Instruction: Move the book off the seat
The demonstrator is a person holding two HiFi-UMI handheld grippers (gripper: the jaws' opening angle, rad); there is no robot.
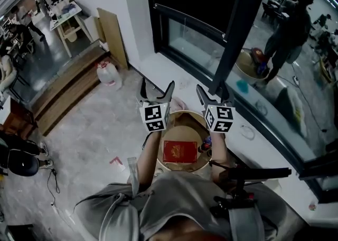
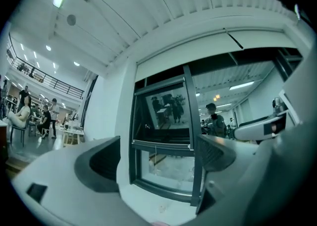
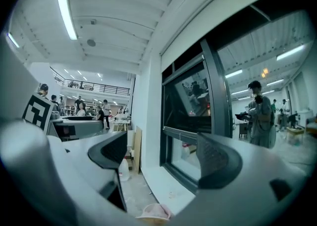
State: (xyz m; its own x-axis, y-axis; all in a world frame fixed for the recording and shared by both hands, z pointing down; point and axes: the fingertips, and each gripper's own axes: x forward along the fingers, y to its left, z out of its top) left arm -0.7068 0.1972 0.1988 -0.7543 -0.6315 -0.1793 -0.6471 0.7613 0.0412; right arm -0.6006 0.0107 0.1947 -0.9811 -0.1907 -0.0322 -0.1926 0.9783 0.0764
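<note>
A red book [image 1: 179, 151] lies flat on the round wooden seat [image 1: 186, 122] of a stool, right in front of the person. My left gripper [image 1: 157, 90] is held above the seat's far left edge, jaws open and empty, aimed at the window. My right gripper [image 1: 214, 95] hovers over the far right edge, likewise open and empty. Neither touches the book. The left gripper view shows only my left gripper [image 2: 161, 153] open against the window. In the right gripper view, my right gripper [image 3: 161, 153] frames the window and floor. The book is out of sight in both gripper views.
The dark window frame [image 1: 237, 34] and a white sill [image 1: 253, 145] run along the right. A white jug [image 1: 109, 73] and a wooden board [image 1: 112, 36] stand by the wall. A pink object [image 3: 154, 212] lies beyond the stool. A small dark item [image 1: 206, 142] sits at the seat's right.
</note>
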